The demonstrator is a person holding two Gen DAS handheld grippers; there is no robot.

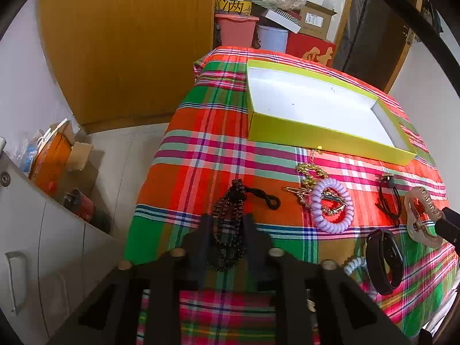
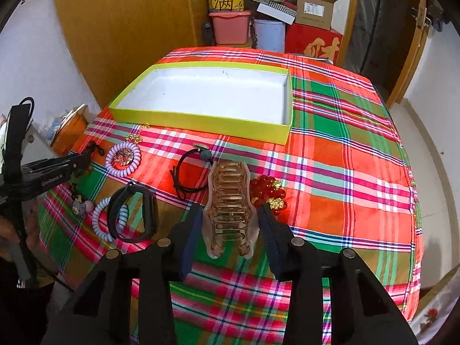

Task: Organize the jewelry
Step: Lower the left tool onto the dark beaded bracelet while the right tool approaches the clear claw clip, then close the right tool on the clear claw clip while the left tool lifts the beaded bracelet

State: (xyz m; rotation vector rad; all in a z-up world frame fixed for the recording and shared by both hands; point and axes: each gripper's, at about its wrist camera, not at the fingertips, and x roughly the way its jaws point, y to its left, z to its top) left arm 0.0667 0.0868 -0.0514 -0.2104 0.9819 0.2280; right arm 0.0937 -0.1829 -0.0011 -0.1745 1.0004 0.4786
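My left gripper (image 1: 228, 216) is shut on a dark bead bracelet (image 1: 230, 201), which lies on the plaid cloth (image 1: 201, 172) near the table's left edge with its black cord loop trailing right. My right gripper (image 2: 230, 207) has both pads against the sides of a translucent amber hair claw (image 2: 228, 210) that rests on the cloth. An empty yellow-green box (image 2: 201, 122) with a white inside stands beyond both. Between the grippers lie a purple spiral hair tie (image 1: 332, 210), a gold chain (image 1: 312, 171), a black hair tie (image 2: 189, 169), a black wristband (image 2: 135, 212) and a pale spiral tie (image 2: 100, 221).
A red bead bracelet (image 2: 267, 192) sits just right of the claw. The table drops off at left toward a grey cabinet (image 1: 43, 244) and floor clutter. Stacked boxes and tubs (image 2: 258, 20) stand behind the table, beside a wooden door (image 1: 129, 43).
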